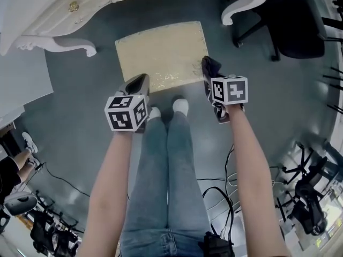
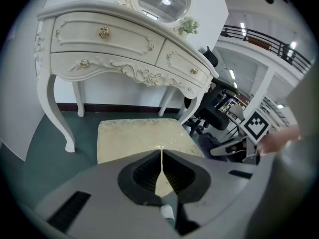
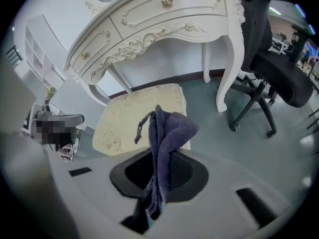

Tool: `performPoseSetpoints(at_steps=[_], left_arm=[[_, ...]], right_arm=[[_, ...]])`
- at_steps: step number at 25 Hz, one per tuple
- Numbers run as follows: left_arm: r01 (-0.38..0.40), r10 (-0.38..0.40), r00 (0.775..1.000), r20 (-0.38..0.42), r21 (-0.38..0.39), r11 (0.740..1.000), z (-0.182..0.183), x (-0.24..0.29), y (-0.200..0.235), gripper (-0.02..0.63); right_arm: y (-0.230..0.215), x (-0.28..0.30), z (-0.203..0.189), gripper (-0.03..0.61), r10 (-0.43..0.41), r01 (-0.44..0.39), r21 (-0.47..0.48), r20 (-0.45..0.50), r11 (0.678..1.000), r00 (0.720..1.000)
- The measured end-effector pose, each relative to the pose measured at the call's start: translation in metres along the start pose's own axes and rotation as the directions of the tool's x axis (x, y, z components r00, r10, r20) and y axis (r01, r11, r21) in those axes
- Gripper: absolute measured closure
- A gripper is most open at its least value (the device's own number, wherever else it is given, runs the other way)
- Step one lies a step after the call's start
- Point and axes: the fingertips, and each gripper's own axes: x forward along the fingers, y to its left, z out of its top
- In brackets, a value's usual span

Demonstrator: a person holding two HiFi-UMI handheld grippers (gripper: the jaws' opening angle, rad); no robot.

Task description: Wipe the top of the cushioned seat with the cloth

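Note:
A cream cushioned seat stands on the floor in front of the person's feet; it also shows as a pale square seat in the left gripper view and a seat in the right one. My right gripper hovers at the seat's near right corner, shut on a dark blue cloth that sticks up between its jaws. My left gripper hangs at the near left edge, shut with nothing in it.
An ornate white dressing table stands just behind the seat, its legs flanking it. A black office chair is at the right. Cables lie on the grey floor near the feet.

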Motion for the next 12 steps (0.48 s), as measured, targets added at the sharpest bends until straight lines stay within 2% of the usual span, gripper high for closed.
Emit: performPoseSetpoints(at_steps=[6, 12], left_arm=[[-0.005, 0.004, 1.0, -0.03, -0.005, 1.0, -0.018, 0.013, 0.001, 0.604], [-0.007, 0.007, 1.0, -0.025, -0.009, 1.0, -0.015, 0.018, 0.006, 0.604]], right_arm=[[-0.012, 0.018, -0.014, 0.541, -0.004, 0.004, -0.001, -0.02, 1.0, 1.0], [-0.019, 0.028, -0.011, 0.541, -0.014, 0.013, -0.014, -0.035, 1.0, 0.999]])
